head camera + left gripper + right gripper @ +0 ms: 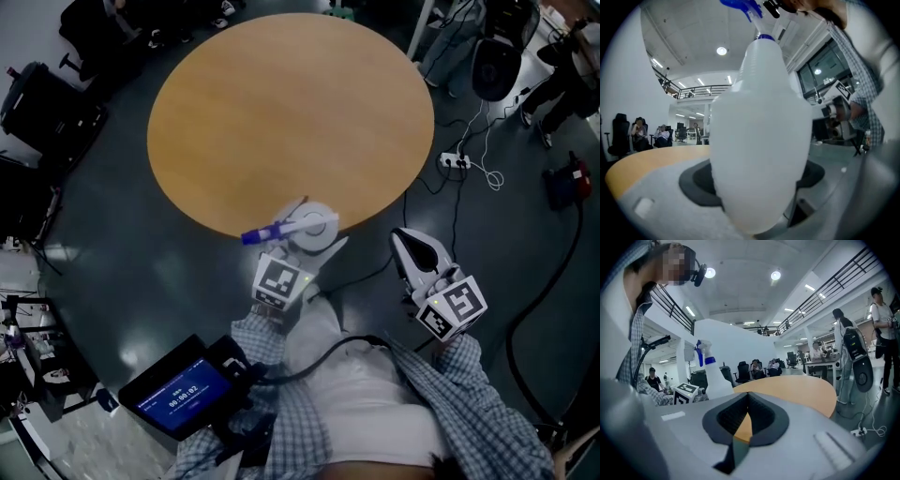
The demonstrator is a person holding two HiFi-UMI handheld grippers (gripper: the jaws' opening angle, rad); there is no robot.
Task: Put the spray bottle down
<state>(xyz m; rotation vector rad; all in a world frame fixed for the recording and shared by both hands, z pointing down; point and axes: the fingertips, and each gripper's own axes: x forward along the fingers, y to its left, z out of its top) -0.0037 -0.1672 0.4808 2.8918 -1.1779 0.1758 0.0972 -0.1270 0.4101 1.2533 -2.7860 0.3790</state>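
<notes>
The spray bottle (315,226) is white with a blue trigger head (259,235) that points left. It hangs over the near edge of the round wooden table (291,112), and my left gripper (313,236) is shut on its body. In the left gripper view the bottle (759,136) stands upright and fills the middle, between the dark pads (696,180). My right gripper (413,246) is off the table to the right, over the floor. Its jaws are shut with nothing in them (746,420). From there the bottle (711,377) shows at the left.
A power strip (455,161) and cables lie on the dark floor right of the table. Black office chairs (37,103) stand at the far left. A device with a blue screen (178,392) hangs at the person's waist. People stand near a desk (881,329).
</notes>
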